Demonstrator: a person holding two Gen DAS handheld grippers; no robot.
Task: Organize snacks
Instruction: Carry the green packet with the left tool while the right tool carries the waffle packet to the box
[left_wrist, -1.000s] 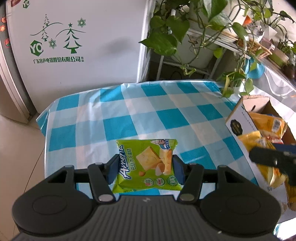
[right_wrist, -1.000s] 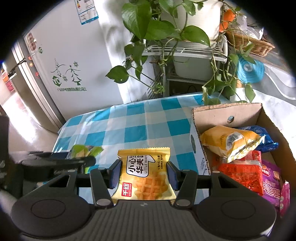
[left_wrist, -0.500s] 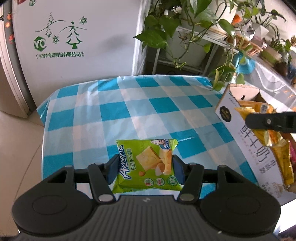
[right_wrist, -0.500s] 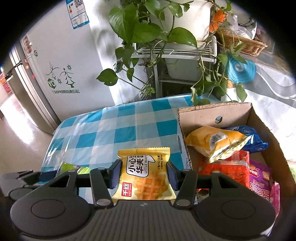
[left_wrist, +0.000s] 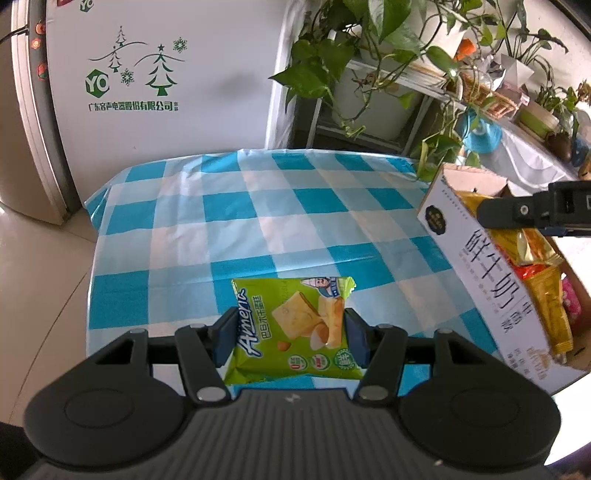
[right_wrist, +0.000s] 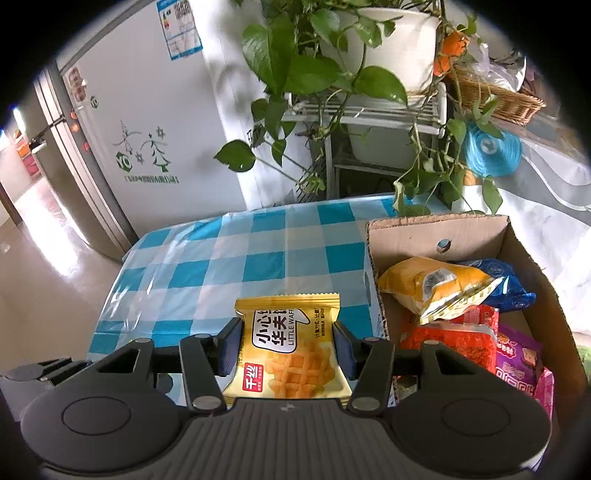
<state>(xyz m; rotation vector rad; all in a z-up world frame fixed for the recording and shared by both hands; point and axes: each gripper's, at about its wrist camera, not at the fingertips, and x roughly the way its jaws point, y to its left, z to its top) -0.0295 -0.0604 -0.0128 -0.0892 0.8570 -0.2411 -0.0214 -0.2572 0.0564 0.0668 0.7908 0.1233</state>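
Left tool (left_wrist: 290, 338) still pinches the green cracker packet (left_wrist: 291, 328) above the checked counter (left_wrist: 258, 206), drawn back from the cardboard box (right_wrist: 517, 236). Right tool (right_wrist: 287, 345) keeps gripping the yellow waffle packet (right_wrist: 290, 347), now nearer the box's left wall.

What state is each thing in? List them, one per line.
Left tongs: shut on green pack.
Green pack: held, sealed.
Right tongs: shut on waffle pack.
Waffle pack: held, sealed.
Box: open-topped, holding several snacks.
Yellow bag: atop the pile, sealed.
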